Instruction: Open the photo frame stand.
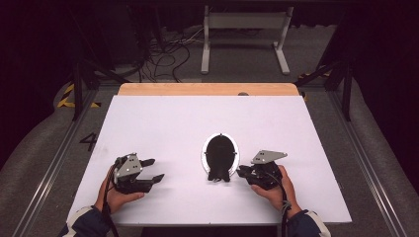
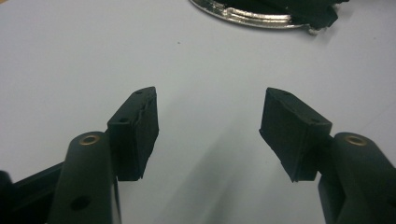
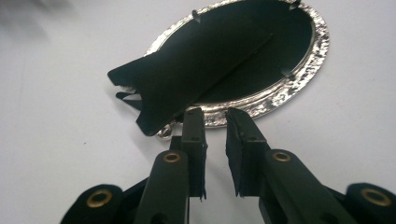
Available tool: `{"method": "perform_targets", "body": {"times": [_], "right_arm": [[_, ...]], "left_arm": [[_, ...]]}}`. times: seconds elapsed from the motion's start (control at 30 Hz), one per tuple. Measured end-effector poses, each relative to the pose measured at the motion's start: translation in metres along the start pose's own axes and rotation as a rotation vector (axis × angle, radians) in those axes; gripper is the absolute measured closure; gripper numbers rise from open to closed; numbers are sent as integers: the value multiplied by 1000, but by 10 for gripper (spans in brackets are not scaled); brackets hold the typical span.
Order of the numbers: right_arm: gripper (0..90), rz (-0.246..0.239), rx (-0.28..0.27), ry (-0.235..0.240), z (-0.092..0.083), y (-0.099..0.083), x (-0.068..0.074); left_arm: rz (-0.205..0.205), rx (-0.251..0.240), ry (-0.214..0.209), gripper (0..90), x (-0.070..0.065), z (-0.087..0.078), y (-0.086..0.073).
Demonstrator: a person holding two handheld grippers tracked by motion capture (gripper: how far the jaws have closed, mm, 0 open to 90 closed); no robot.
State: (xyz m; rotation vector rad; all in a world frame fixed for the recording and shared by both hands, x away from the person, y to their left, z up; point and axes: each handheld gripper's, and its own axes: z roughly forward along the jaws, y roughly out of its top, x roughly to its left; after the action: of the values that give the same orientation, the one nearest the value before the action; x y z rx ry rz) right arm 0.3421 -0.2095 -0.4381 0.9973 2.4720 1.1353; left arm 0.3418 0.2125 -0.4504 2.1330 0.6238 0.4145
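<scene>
An oval picture frame (image 1: 220,154) lies face down near the middle of the white table (image 1: 163,123), a little toward the near edge and slightly right of centre. Its silvery, hammered rim (image 3: 299,88) rings a black backing board (image 3: 261,60), and a black easel stand (image 3: 187,79) runs along the back, its flared foot (image 1: 219,175) reaching past the rim toward the near edge. In the right gripper view small black tabs stand at the rim, and a small silvery loop (image 3: 164,133) shows at the rim beneath the foot of the stand. The right gripper (image 1: 240,171) sits just beside the near right part of the frame, held low over the table in the person's right hand (image 1: 272,190); its jaws stand a narrow gap apart with nothing between them, their tips at the silvery rim, though whether they touch it I cannot tell. The left gripper (image 1: 153,169) is well apart from the frame, toward the near left part of the table, carried in the left hand (image 1: 116,197) and pointing right toward the frame; its jaws are spread wide over bare white surface, holding nothing. Along the far edge of the table runs a strip of pale wood (image 1: 207,89).
</scene>
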Motion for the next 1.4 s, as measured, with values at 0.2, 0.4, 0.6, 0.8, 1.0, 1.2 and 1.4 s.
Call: {"method": "perform_targets", "body": {"times": [0.2, 0.4, 0.6, 0.8, 1.0, 1.2, 1.4], "right_arm": [[734, -9, 53, 53, 4, -2, 6], [692, -11, 111, 101, 9, -2, 16], [672, -32, 141, 119, 15, 0, 22], [661, -11, 145, 111, 18, 1, 21], [656, 15, 127, 109, 22, 2, 23], [595, 110, 98, 155, 23, 1, 17], [554, 190, 69, 191, 26, 1, 13]], "left_arm": [[-14, 7, 11, 310, 2, 1, 0], [-20, 9, -2, 305, 0, 4, 0], [-14, 4, 0, 322, -1, 4, 1], [-12, 29, -9, 318, -3, 9, 1], [-9, 46, -20, 311, -6, 14, 1], [-14, 56, -21, 291, -7, 16, 1], [-8, 57, -20, 281, -7, 16, 2]]}}
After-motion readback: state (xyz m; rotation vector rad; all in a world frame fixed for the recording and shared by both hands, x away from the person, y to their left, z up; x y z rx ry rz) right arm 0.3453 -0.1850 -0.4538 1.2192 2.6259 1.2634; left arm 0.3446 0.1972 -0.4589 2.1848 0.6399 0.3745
